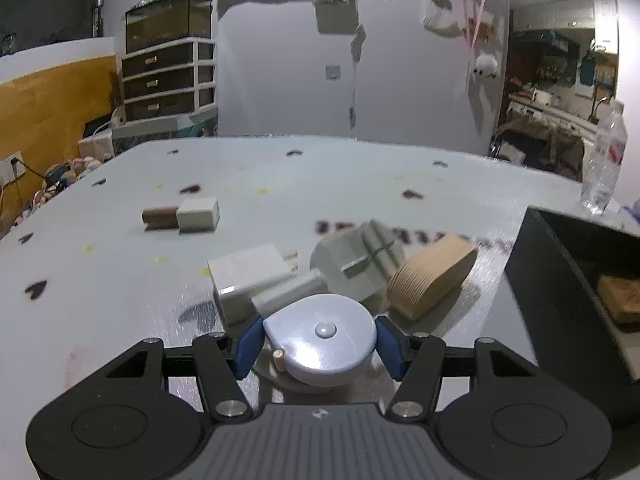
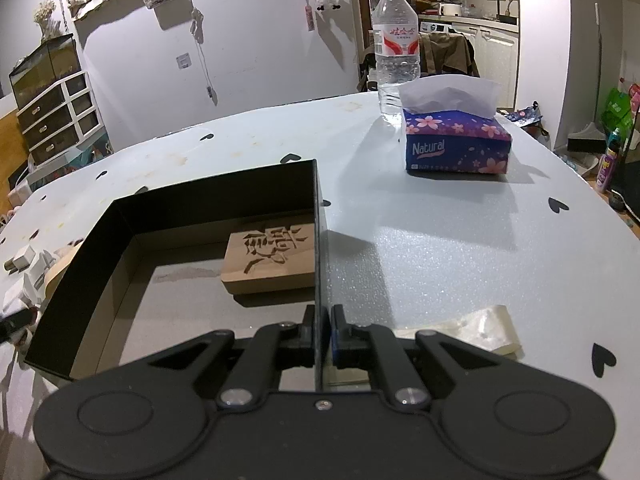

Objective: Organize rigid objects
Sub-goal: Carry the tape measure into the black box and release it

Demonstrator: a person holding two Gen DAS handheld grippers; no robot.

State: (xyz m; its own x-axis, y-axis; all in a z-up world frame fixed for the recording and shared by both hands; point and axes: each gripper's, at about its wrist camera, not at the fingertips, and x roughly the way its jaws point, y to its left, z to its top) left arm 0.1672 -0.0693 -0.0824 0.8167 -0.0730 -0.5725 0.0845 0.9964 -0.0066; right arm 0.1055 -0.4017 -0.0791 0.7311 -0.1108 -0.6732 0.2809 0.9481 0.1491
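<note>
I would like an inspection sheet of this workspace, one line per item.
Surface: pale table with heart marks.
Job's things: round tape measure, white adapters, ridged wooden piece; carved wooden block lies in black box.
Clutter: tissue pack, water bottle, plastic wrapper.
Grippers: left gripper closed on tape measure; right gripper clamps box wall.
Cables: nothing seen on table.
Surroundings: drawer unit, white wall.

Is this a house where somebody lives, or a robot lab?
Most likely somebody's home. Past the table there is a kitchen counter with appliances, a small chest of drawers stands by the wall, and a tissue pack and a water bottle sit on the table.
</note>
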